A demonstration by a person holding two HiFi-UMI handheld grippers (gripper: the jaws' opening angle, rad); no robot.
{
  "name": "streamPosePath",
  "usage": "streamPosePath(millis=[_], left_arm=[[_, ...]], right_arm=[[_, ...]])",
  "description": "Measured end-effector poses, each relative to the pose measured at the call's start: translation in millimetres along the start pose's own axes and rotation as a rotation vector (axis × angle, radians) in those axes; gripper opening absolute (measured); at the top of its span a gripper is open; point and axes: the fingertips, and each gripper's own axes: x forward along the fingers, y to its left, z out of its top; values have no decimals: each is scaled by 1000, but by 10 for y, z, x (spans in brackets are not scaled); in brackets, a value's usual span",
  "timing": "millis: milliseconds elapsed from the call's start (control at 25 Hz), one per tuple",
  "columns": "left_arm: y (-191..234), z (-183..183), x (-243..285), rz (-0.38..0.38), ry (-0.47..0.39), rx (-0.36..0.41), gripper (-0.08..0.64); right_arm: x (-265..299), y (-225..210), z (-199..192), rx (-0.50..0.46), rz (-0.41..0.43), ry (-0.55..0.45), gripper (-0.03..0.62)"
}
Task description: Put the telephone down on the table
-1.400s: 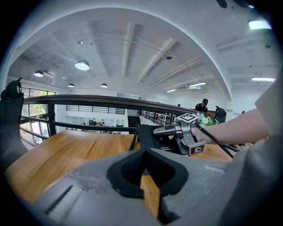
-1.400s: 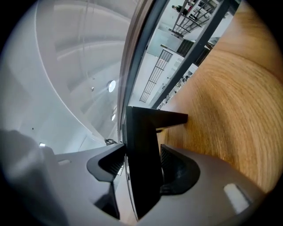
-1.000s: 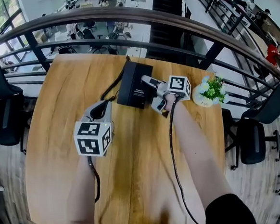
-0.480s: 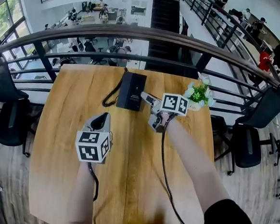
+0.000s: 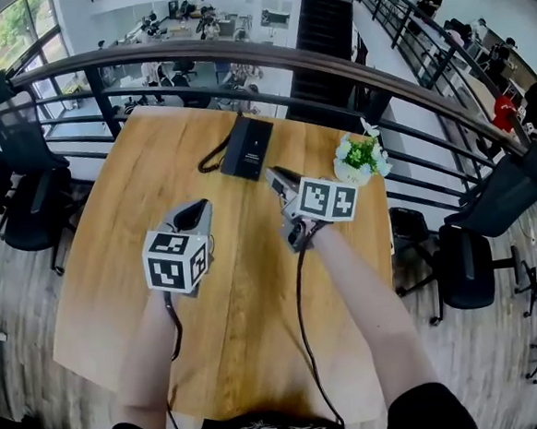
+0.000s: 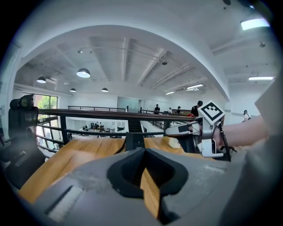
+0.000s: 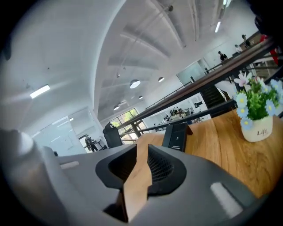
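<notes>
The black telephone (image 5: 248, 149) lies flat at the far end of the wooden table (image 5: 255, 284), its cord (image 5: 212, 158) trailing off to the left. Nothing touches it. It shows ahead in the left gripper view (image 6: 135, 141) and in the right gripper view (image 7: 176, 137). My right gripper (image 5: 275, 176) hovers a short way in front of the telephone; its jaws (image 7: 142, 148) are closing with only air between them. My left gripper (image 5: 197, 210) hangs nearer me on the left, its jaws (image 6: 145, 152) meeting at the tips, holding nothing.
A small white pot of flowers (image 5: 357, 160) stands near the table's right far corner, beside the right gripper. A curved dark railing (image 5: 238, 59) runs just behind the table. Office chairs stand to the left (image 5: 27, 209) and right (image 5: 467, 267).
Both grippers have pulled back from the telephone toward me and risen. The right gripper, which was at the telephone's right edge with wide jaws, has come away, rolled and narrowed its jaws.
</notes>
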Motion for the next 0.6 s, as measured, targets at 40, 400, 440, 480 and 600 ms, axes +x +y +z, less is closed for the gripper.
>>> streamPosePath(millis=[40,400,440,480,600], left_arm=[[-68,-22,-90,2,1,-6,2],[-890,-154,-776,11,-33,-45,2],[-986,-168,-846,10,-35,-35,2],[-1081,-187,-918,9,-36,-24,2],[-1344,-276,-1148,8,-40,-12,2]], right_arm=[[-106,96,-5,-42,0,-10,68],[-1146,898,-201,-329,57,-74,2],[-1263,966,-242,-340,62,-78,1],[-1383,1030,-288,-349,68,-80,0],[-1738,1191,-440,-360,88,-78,0]])
